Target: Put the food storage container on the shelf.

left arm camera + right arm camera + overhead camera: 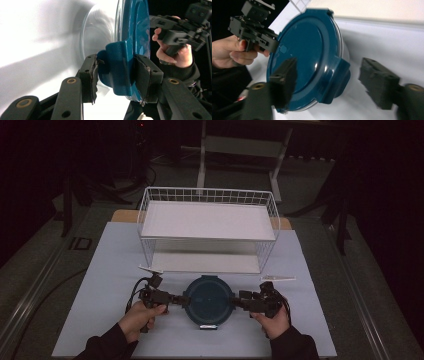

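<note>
Dark floor and dim furniture legs surround a table (115, 270) covered with a pale sheet, and a white two-tier wire rack (207, 227) stands at its far side. Just in front of the rack sits a round container with a clear body and a dark blue lid (210, 299), (132, 32), (304, 57), with clip tabs sticking out at its sides.

On the person's left, the left gripper (181, 300), (117, 77) is clenched on the lid's left clip tab (120, 67); in the left gripper view both black pads press against the tab from either side. The left hand (140, 317) holds that gripper's handle low on the table.

On the other side, the right gripper (237, 301), (327, 80) straddles the opposite clip tab (339, 77). In the right gripper view its jaws stand apart on either side of the tab, with gaps showing, so it grasps nothing. The right hand (272, 320) holds it level with the container.

A thin clear strip (277, 278) lies on the sheet to the right of the rack, well apart from the container.
</note>
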`<action>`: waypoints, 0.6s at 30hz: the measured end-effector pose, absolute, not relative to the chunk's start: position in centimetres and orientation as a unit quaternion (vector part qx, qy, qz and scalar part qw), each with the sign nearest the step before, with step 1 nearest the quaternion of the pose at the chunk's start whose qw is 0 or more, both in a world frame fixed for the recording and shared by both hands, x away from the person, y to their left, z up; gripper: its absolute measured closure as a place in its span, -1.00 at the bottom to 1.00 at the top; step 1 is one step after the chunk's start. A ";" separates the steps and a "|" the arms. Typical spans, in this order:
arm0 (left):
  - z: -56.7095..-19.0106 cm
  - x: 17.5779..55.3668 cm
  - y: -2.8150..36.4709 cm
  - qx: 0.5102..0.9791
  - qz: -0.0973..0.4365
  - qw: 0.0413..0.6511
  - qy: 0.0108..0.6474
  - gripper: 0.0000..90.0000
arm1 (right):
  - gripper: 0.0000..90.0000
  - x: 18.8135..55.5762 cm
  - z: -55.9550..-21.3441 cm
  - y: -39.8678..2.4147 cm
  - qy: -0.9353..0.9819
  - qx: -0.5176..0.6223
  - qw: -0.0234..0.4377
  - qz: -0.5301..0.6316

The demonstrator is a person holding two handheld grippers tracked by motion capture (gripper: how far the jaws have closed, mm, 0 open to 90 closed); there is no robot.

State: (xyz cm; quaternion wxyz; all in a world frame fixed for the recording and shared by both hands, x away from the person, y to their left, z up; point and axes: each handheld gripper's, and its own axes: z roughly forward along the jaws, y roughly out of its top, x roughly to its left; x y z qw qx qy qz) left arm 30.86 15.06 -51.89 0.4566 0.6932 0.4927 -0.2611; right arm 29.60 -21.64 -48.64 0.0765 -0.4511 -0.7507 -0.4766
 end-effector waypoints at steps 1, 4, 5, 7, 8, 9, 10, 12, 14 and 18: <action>-51.9 30.8 15.0 0.694 -0.259 0.458 0.491 0.24 | -0.20 29.7 -48.8 -21.7 -0.749 -0.453 0.086 -0.475; -51.7 30.4 15.0 0.701 -0.253 0.459 0.483 0.25 | -0.11 29.9 -49.5 -21.8 -0.746 -0.461 0.112 -0.467; -51.6 30.3 15.1 0.704 -0.250 0.459 0.481 0.25 | -0.08 29.9 -49.7 -21.8 -0.747 -0.462 0.119 -0.464; -51.6 30.2 15.1 0.707 -0.248 0.460 0.477 0.26 | -0.01 30.0 -50.0 -21.8 -0.744 -0.465 0.129 -0.462; -51.5 30.1 15.1 0.708 -0.247 0.460 0.476 0.26 | -0.01 30.0 -50.0 -21.9 -0.743 -0.466 0.135 -0.461; -51.5 30.1 15.1 0.708 -0.247 0.460 0.476 0.26 | -0.01 30.0 -50.0 -21.9 -0.743 -0.466 0.135 -0.461; -51.5 30.0 15.1 0.709 -0.246 0.461 0.474 0.26 | 0.02 30.0 -50.1 -21.9 -0.741 -0.467 0.140 -0.461; -51.5 30.0 15.1 0.710 -0.245 0.463 0.471 0.27 | 0.10 30.0 -50.2 -22.0 -0.738 -0.466 0.159 -0.461; -51.5 29.9 15.1 0.710 -0.244 0.463 0.470 0.27 | 0.13 30.0 -50.3 -21.9 -0.738 -0.465 0.170 -0.459; -51.4 29.7 15.0 0.711 -0.239 0.466 0.469 0.27 | 0.18 30.0 -50.3 -21.9 -0.735 -0.466 0.183 -0.457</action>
